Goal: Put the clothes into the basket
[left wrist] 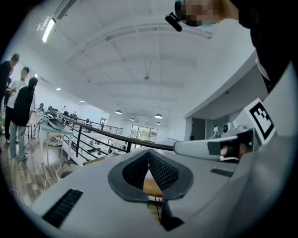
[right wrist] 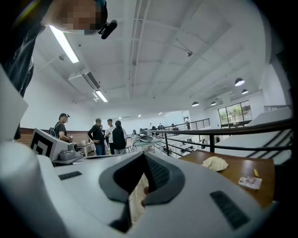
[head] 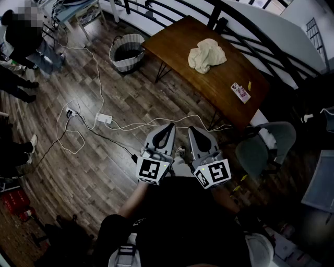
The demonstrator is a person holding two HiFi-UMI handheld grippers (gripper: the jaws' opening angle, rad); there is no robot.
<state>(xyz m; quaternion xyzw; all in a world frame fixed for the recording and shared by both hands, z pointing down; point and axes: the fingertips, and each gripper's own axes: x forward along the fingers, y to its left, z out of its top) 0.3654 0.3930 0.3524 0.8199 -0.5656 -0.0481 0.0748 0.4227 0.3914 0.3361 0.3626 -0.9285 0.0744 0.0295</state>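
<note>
A cream cloth (head: 207,55) lies bunched on the brown wooden table (head: 177,41); the right gripper view also shows the cloth (right wrist: 215,162). A white-rimmed basket (head: 127,52) stands on the floor by the table's left end, and the basket (left wrist: 60,171) shows small in the left gripper view. My left gripper (head: 169,126) and right gripper (head: 192,129) are side by side close to my body, over the floor and well short of the table. In the gripper views the left gripper (left wrist: 149,153) and right gripper (right wrist: 143,155) are shut with nothing between the pads.
White cables and a power strip (head: 103,118) trail across the wood floor ahead of me. A grey chair (head: 266,148) stands at the table's near right end. A small packet (head: 240,92) lies on the table. People (head: 21,41) stand at far left. A black railing (head: 172,8) runs behind the table.
</note>
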